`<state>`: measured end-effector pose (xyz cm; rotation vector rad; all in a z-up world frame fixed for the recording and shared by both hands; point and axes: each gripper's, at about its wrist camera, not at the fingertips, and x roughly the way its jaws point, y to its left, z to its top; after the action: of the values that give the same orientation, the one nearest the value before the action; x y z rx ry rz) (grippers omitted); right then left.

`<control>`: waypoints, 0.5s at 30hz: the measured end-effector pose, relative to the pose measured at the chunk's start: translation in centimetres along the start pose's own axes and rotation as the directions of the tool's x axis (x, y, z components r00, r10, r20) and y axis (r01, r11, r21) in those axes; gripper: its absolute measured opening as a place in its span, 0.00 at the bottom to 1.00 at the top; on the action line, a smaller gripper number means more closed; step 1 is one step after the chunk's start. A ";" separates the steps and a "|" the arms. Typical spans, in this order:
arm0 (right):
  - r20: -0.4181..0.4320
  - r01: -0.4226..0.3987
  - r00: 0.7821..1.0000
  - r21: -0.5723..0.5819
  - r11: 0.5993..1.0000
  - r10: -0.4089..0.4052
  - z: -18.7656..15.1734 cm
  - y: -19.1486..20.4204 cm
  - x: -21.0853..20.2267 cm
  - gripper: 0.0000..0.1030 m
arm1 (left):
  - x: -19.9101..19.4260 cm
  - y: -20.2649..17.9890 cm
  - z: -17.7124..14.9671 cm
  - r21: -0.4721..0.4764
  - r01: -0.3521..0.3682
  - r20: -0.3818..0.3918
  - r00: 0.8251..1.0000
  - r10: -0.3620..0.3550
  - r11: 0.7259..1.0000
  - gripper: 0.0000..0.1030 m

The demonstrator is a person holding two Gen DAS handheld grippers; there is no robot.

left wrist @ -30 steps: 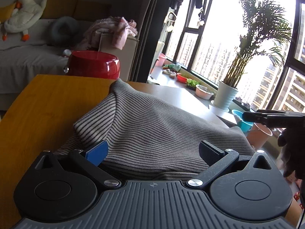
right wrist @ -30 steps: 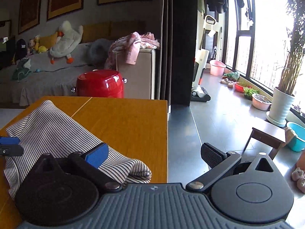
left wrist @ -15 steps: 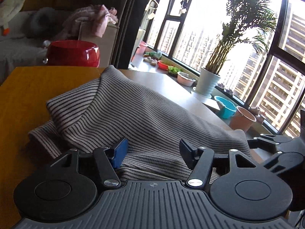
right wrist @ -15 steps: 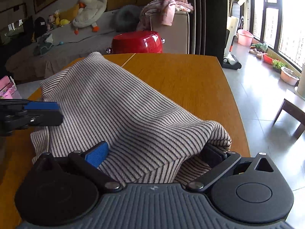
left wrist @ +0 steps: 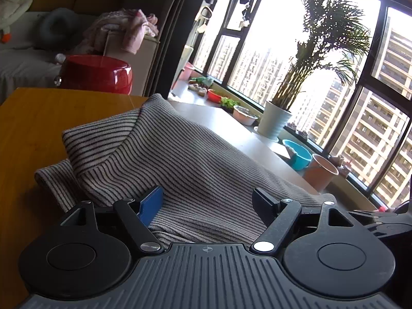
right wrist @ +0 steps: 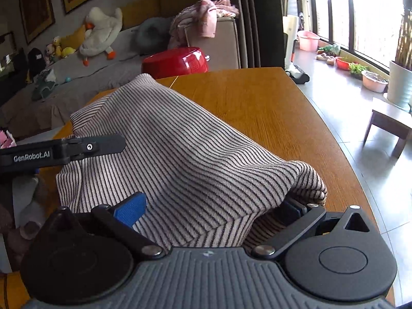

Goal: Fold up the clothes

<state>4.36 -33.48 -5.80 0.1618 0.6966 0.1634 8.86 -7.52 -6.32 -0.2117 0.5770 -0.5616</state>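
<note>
A grey-and-black striped knit garment (left wrist: 185, 159) lies bunched on the wooden table (left wrist: 36, 118). My left gripper (left wrist: 208, 203) sits low at its near edge. Its jaws are opening, with cloth lying between the blue pad (left wrist: 152, 204) and the black pad, neither pressing on it. My right gripper (right wrist: 213, 208) stands wide open over the same garment (right wrist: 180, 149). A folded hem drapes over its right finger (right wrist: 293, 209). One finger of the left gripper (right wrist: 77, 149) reaches over the cloth from the left in the right wrist view.
A red round stool (right wrist: 177, 61) stands past the table's far edge (right wrist: 231, 72). Behind it is a sofa with a plush duck (right wrist: 100, 33) and pink clothes (right wrist: 206, 15). A potted plant (left wrist: 275, 125), basins and a low side table (right wrist: 388, 123) line the window side.
The right gripper swung from the table's edge onto the garment, whose hem now covers its right finger. The left jaws narrowed, then widened again, and the left gripper sank slightly.
</note>
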 end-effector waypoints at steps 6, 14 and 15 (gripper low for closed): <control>0.058 -0.134 0.990 0.112 0.985 0.128 -0.2 -1.6 -0.2 1.00 | 1.0 0.8 1.1 0.021 0.031 -0.022 0.999 -0.031 0.999 0.94; 0.057 -0.198 0.980 0.099 0.975 0.193 -0.6 -1.2 -0.5 1.00 | 0.8 1.2 1.5 0.049 0.003 0.055 0.998 -0.005 0.999 0.94; 0.051 -0.191 0.981 0.085 0.978 0.187 -0.7 -0.9 -0.5 1.00 | 0.1 1.0 1.3 0.047 -0.013 0.087 0.996 0.009 0.999 0.95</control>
<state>3.66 -34.36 -6.18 0.3171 0.6453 0.3108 10.08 -6.64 -5.66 -0.1874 0.4799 -0.5520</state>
